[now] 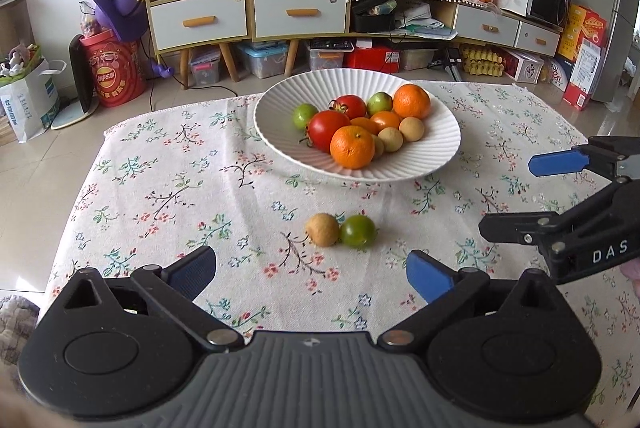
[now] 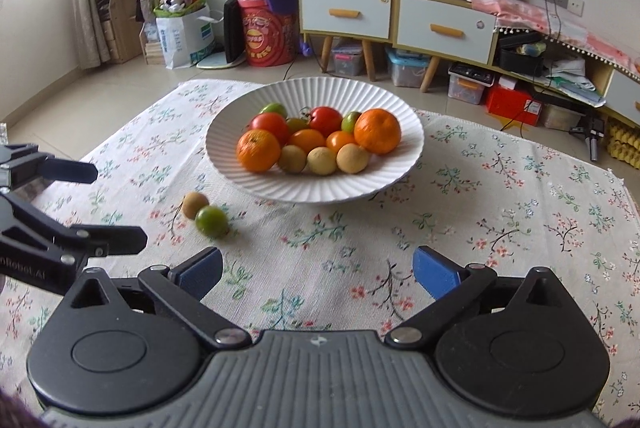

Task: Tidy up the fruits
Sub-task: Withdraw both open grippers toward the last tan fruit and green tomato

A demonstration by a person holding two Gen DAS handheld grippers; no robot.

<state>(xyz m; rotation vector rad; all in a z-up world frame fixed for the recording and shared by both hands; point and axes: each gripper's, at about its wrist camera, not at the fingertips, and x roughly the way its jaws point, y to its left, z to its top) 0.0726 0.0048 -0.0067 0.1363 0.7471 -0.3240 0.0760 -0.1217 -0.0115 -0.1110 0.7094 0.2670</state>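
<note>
Left gripper (image 1: 312,270): jaws spread wide, nothing between the blue pads; it hangs over the cloth just short of the two loose fruits.
Right gripper (image 2: 318,270): jaws equally wide and empty, over bare cloth in front of the bowl. In the left wrist view it enters from the right edge, its body cut off by the frame.
Bowl (image 1: 440,148): white, ribbed, on the floral tablecloth (image 1: 180,188) toward the far side.
Fruit in bowl: two oranges (image 1: 352,147), red tomatoes (image 1: 327,129), green tomatoes (image 1: 304,115), several tan round fruits (image 1: 411,129); smaller orange pieces in the middle are half hidden, so their count is unclear.
Loose fruits: a tan fruit (image 1: 322,229) and a green tomato (image 1: 358,231) lie touching, side by side on the cloth, near the bowl but apart from it.
Hard to make out: the tan fruits are perhaps longans; the view is too coarse to be sure.
Cut off: a blurred fragment of the person's hand shows at the lower left corner.
</note>
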